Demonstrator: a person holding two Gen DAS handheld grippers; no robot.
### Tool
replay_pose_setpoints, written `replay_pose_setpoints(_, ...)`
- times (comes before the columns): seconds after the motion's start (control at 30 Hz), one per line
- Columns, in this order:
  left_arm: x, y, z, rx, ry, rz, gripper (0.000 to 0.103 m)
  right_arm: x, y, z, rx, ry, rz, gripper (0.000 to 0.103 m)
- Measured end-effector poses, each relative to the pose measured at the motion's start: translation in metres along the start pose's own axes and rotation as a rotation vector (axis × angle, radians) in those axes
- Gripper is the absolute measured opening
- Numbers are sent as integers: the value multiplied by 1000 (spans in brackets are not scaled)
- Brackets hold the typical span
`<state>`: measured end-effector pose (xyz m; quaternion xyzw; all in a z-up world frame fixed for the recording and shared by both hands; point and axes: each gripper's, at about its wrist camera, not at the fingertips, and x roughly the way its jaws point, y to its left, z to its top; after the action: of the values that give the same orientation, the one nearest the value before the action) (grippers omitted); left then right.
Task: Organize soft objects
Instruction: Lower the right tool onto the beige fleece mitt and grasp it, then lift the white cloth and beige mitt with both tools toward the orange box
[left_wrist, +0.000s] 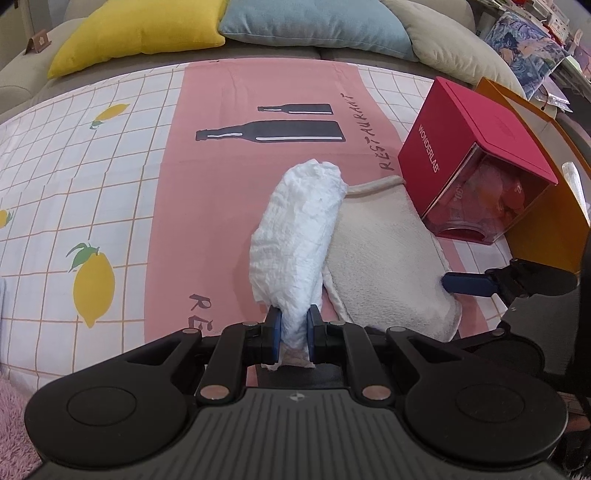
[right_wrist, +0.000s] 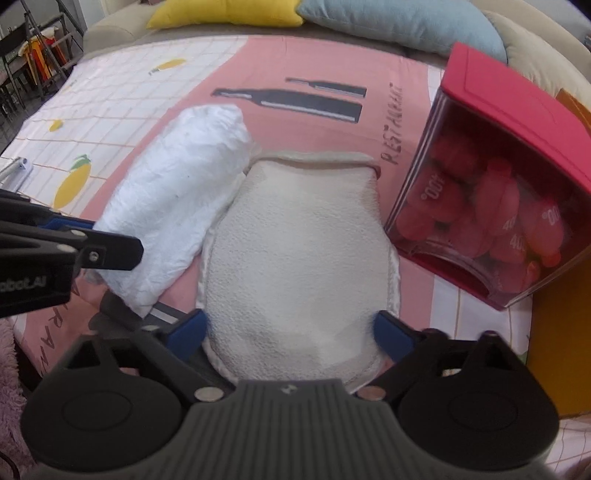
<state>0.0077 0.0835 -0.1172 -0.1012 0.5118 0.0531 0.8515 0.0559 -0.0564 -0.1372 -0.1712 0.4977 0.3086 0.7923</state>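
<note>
On the pink-and-lemon printed cloth (left_wrist: 110, 177), the left claw (left_wrist: 292, 334) clamps a crumpled white towel roll (left_wrist: 299, 229) while the right claw (right_wrist: 291, 332) straddles a cream terry mitt (right_wrist: 295, 251), jaws apart; closing may bunch it and nudge the roll just beside it.

The rolled towel (right_wrist: 173, 206) lies touching the mitt's (right_wrist: 299, 258) left edge, the box (right_wrist: 495, 206) just right of the mitt.

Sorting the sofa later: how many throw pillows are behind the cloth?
3: yellow pillow at left, blue pillow in the middle, beige pillow at right. More may sit outside the frame.
</note>
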Motion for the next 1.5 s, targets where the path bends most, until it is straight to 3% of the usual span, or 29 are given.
replay_pose_setpoints(0.1,0,-1,0,4,1,3,15,-6,1,2,-24,-13,-1,55)
replay_pose_setpoints(0.2,1,-3,-1,13,1,5,15,-7,-1,2,-37,-19,11,43)
replay_pose_setpoints(0.33,0,-4,-1,23,1,6,15,-10,-2,4,-52,-14,16,14)
replay_pose_setpoints(0.43,-2,-4,-1,23,-2,10,15,-11,-2,5,-56,-10,21,6)
replay_pose_setpoints(0.73,-27,-2,0,-34,-61,-3,15,-54,-5,6,-53,-112,69,4)
replay_pose_setpoints(1.0,-70,-2,14,-80,-169,-5,14,-103,-10,17,-28,-217,81,4)
replay_pose_setpoints(1.27,-99,-3,31,-84,-273,51,14,-151,-35,24,17,-344,32,4)
replay_pose_setpoints(1.5,-120,-32,56,-24,-373,3,14,-186,-77,26,88,-416,-31,4)
